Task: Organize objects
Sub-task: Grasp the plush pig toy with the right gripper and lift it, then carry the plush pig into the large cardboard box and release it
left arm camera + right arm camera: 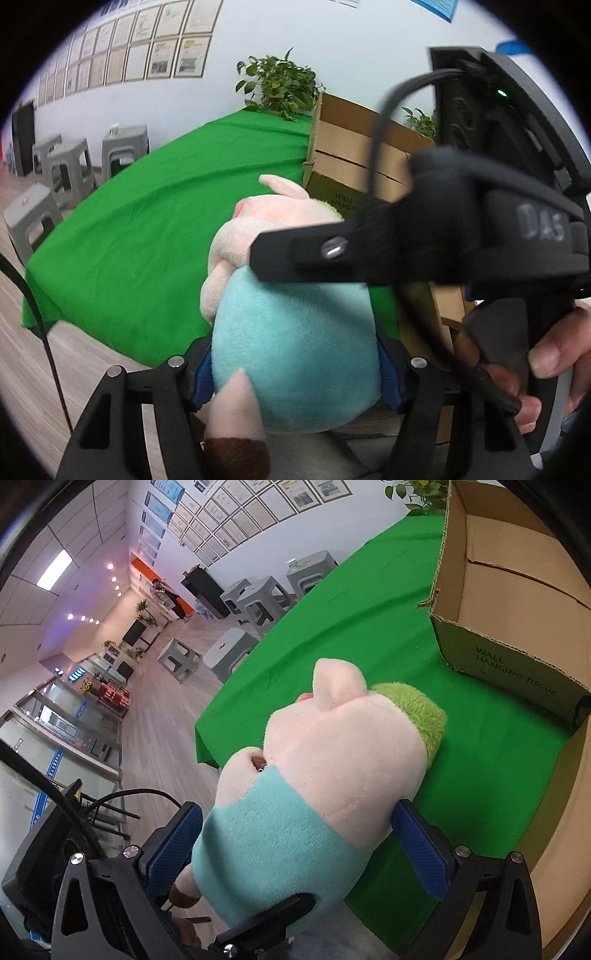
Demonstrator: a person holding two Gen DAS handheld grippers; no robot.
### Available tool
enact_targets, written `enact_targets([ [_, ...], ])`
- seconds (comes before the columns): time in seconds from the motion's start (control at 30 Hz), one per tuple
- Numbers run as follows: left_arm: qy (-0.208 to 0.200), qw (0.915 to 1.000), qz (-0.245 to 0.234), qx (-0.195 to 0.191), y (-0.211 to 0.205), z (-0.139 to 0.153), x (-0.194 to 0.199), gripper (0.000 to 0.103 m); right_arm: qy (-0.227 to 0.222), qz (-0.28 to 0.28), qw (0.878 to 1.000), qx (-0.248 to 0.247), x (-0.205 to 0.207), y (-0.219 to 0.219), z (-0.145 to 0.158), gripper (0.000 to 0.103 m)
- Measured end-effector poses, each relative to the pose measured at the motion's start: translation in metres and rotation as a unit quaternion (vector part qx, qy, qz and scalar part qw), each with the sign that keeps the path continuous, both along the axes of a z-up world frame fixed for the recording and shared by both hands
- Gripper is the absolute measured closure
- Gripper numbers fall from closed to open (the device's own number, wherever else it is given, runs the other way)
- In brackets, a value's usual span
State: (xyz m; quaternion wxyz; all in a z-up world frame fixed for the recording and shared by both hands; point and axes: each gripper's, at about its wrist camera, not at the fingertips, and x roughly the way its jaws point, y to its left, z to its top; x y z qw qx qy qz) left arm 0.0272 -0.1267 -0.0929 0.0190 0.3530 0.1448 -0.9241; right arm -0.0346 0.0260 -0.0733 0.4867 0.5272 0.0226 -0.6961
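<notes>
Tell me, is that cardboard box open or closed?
Open. The cardboard box has its top flaps raised, and the right wrist view looks into its bare brown inside.

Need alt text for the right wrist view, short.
A pink plush pig in a light-blue shirt with a green tuft sits between the blue pads of the right tool, over a green tablecloth. An open brown cardboard box stands at upper right.
</notes>
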Motion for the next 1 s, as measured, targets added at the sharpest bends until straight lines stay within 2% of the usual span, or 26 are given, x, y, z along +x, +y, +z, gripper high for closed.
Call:
enact_targets([
  [0.13, 0.004, 0.9998, 0.001, -0.018, 0.006, 0.005, 0.000, 0.035, 0.019, 0.000, 1.000, -0.011, -0.003, 0.006, -0.003, 0.005],
  [0.3, 0.015, 0.9987, -0.006, -0.049, 0.015, 0.017, -0.002, 0.035, 0.029, -0.007, 0.999, -0.037, -0.011, 0.027, 0.009, 0.010],
  [0.33, 0.022, 0.9981, -0.008, -0.057, 0.018, 0.021, -0.002, 0.035, 0.033, -0.007, 0.998, -0.046, -0.011, 0.048, 0.018, 0.011],
  [0.63, 0.082, 0.9908, -0.041, -0.100, 0.043, 0.062, -0.023, 0.035, 0.100, -0.042, 0.989, -0.098, -0.022, 0.108, 0.093, 0.014],
  [0.87, 0.121, 0.9824, -0.076, -0.121, 0.066, 0.093, -0.056, 0.035, 0.151, -0.073, 0.979, -0.113, -0.053, 0.146, 0.152, 0.014],
  [1.0, 0.131, 0.9799, -0.091, -0.120, 0.075, 0.105, -0.080, 0.035, 0.157, -0.086, 0.977, -0.118, -0.089, 0.187, 0.189, 0.015],
])
